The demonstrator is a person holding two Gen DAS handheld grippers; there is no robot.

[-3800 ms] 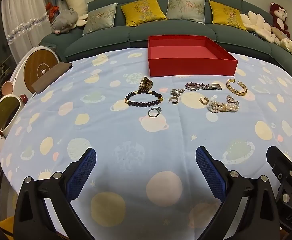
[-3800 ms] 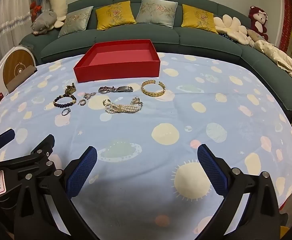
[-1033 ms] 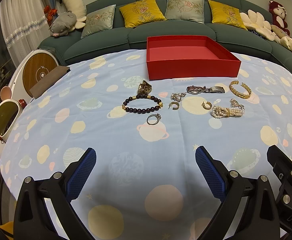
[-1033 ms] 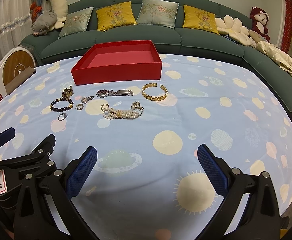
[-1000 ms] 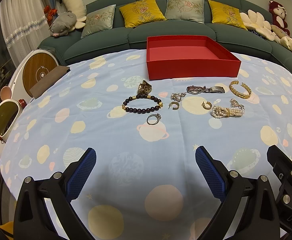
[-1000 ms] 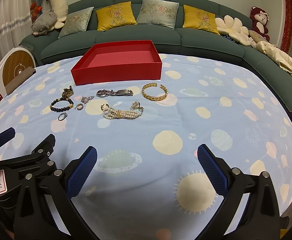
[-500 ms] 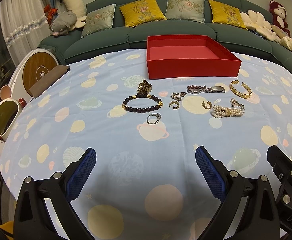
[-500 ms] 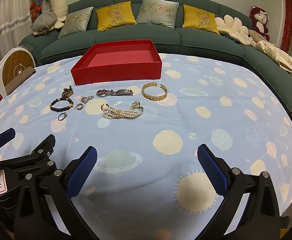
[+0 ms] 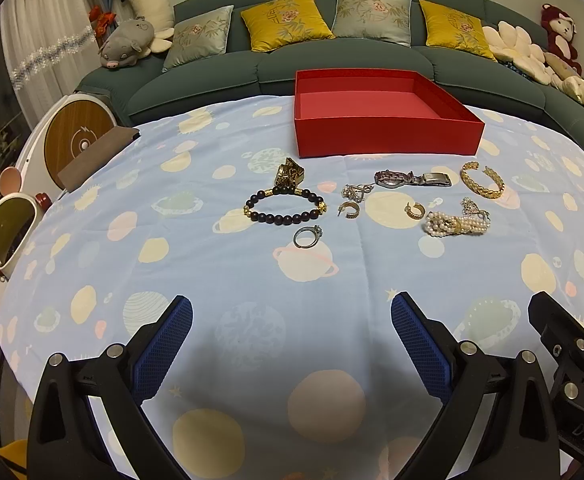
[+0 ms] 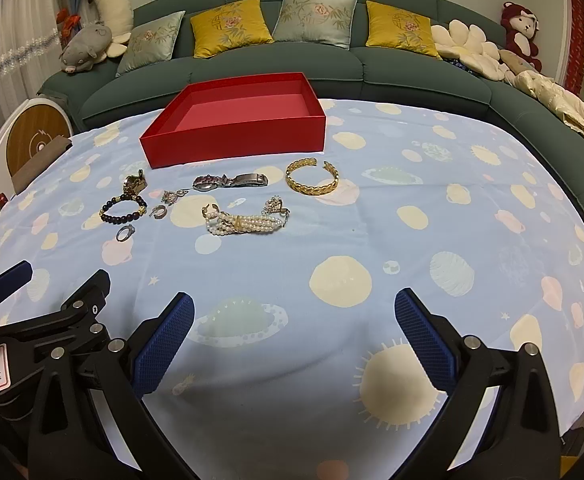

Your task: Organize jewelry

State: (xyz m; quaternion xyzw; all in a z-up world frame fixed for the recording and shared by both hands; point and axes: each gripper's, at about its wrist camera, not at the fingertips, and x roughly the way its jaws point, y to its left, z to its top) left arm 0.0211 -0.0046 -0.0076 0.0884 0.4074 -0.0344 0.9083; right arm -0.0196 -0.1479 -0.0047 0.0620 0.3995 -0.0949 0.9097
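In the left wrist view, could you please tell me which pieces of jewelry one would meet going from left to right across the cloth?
Dark beaded bracelet → silver ring → gold hoop earring → silver watch → pearl bracelet → gold cuff bangle.
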